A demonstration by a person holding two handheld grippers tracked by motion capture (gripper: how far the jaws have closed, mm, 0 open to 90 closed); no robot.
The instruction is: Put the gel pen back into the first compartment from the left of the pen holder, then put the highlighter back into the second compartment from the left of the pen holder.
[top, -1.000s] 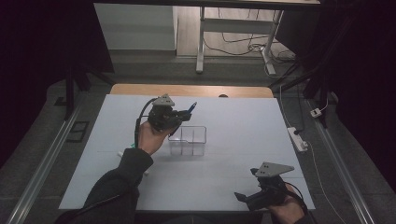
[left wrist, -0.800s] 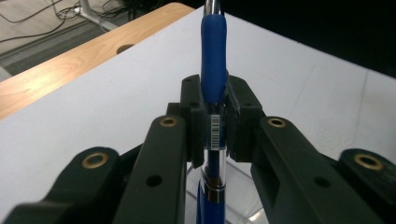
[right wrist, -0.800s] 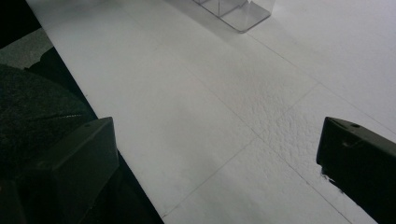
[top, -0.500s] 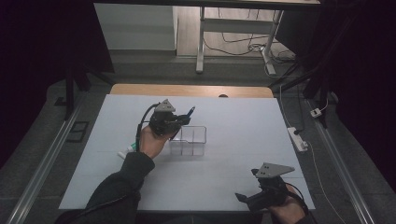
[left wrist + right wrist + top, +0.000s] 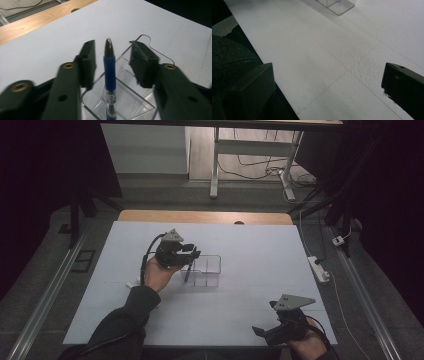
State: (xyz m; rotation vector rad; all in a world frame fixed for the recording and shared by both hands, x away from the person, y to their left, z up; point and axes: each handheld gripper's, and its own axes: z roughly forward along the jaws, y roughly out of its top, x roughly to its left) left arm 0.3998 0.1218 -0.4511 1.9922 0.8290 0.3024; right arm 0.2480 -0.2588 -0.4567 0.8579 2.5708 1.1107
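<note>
so left gripper (image 5: 111,67) jaws spread w/ blue pen (image 5: 110,75) upright between, in clear organizer (image 5: 205,270); right gripper (image 5: 329,82) jaws spread.

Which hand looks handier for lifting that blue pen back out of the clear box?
Left. The left gripper has its open jaws on either side of the pen standing in the clear box. The right gripper sits far off at the table's near edge.

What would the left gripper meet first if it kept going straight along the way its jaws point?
The blue pen, standing in the clear container, sits between the open jaws of the left gripper; it would likely come first, though depth is uncertain.
</note>
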